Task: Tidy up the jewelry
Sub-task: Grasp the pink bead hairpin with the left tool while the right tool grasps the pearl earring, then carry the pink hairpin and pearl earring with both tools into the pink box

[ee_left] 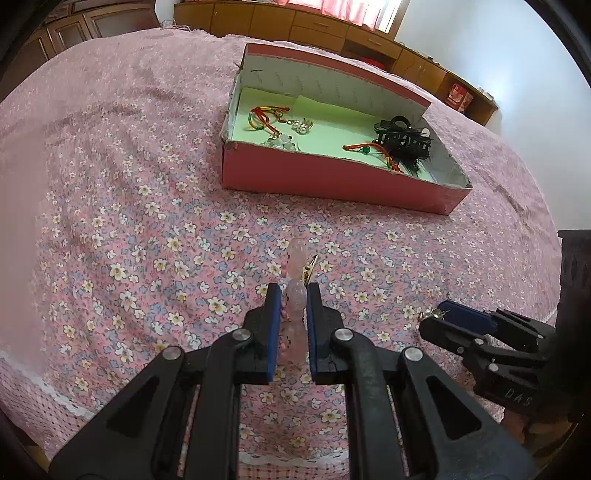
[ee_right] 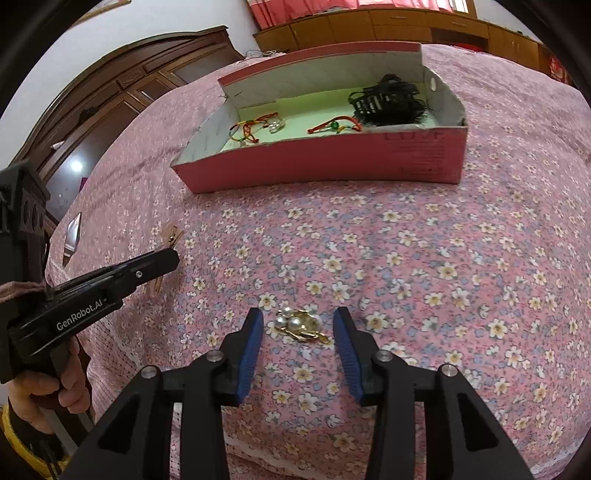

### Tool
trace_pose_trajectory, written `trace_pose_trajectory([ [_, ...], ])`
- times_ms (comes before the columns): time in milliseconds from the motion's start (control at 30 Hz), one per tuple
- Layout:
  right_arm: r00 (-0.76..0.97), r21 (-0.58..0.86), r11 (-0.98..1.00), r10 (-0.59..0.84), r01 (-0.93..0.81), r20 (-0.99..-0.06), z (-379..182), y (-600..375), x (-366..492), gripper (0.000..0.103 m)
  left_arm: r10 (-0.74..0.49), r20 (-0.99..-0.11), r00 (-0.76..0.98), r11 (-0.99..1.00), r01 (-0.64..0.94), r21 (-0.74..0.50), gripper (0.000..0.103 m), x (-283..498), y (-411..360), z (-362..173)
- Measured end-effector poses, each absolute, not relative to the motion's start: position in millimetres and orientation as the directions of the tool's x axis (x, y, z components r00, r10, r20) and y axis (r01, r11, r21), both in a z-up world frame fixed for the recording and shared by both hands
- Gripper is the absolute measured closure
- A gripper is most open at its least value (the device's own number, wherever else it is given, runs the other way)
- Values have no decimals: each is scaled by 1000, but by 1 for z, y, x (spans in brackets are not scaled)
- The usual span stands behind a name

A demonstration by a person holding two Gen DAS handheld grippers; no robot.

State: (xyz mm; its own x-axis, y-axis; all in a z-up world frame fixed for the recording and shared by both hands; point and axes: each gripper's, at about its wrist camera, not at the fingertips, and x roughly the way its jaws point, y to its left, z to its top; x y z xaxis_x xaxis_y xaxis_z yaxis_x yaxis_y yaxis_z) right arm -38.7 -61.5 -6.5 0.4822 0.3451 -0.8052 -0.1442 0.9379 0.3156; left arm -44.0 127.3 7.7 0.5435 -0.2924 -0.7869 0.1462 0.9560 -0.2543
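My left gripper (ee_left: 291, 295) is shut on a pale pink hair clip (ee_left: 295, 291) with a gold metal clasp, just above the floral bedspread. It also shows in the right wrist view (ee_right: 162, 258). My right gripper (ee_right: 298, 325) is open, its blue pads either side of a gold brooch with pearls (ee_right: 300, 325) lying on the bedspread. A pink box (ee_left: 332, 181) with a green floor lies further back and holds red cord bracelets (ee_left: 264, 117), pearl pieces (ee_left: 303, 126) and a black hair claw (ee_left: 402, 142).
The pink floral bedspread (ee_left: 147, 221) covers the whole bed. Wooden cabinets (ee_left: 332, 26) line the far wall, and a dark wardrobe (ee_right: 110, 103) stands to the left. A small mirror or phone (ee_right: 72, 232) lies at the bed's left edge.
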Motion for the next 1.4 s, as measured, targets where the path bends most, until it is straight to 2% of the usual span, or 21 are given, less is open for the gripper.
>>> trace_pose_trajectory([
  [233, 504, 238, 957, 290, -166, -814, -11, -49, -43, 61, -306, -783, 541, 952, 152, -267, 98, -42, 126, 7],
  [433, 518, 210, 964, 264, -162, -814, -13, -49, -47, 88, -319, -779, 540, 947, 157, -279, 98, -38, 123, 5],
  [867, 575, 305, 942, 327, -138, -750, 2, -69, -58, 91, -323, -730, 603, 946, 178, -272, 98, -38, 124, 24],
  [1400, 680, 293, 945, 311, -146, -664, 47, -84, -45, 91, -357, -647, 674, 934, 250, -256, 98, -25, 104, 60],
])
